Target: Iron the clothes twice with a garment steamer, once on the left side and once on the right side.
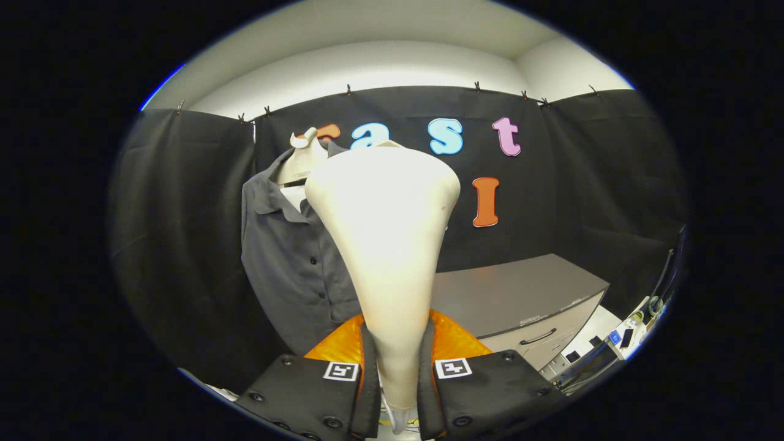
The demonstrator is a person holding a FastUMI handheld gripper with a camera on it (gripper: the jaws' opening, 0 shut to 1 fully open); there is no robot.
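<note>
Closed from both sides on the narrow neck of the cream garment steamer [386, 245], gripper [397, 380] fingers carrying it upright, head flaring forward. Beyond and left of that head: grey button-up shirt [288, 263] hanging on its hanger, not yet touched.

Grey drawer cabinet [520, 294] beyond gripper [397, 373], top bare.
</note>
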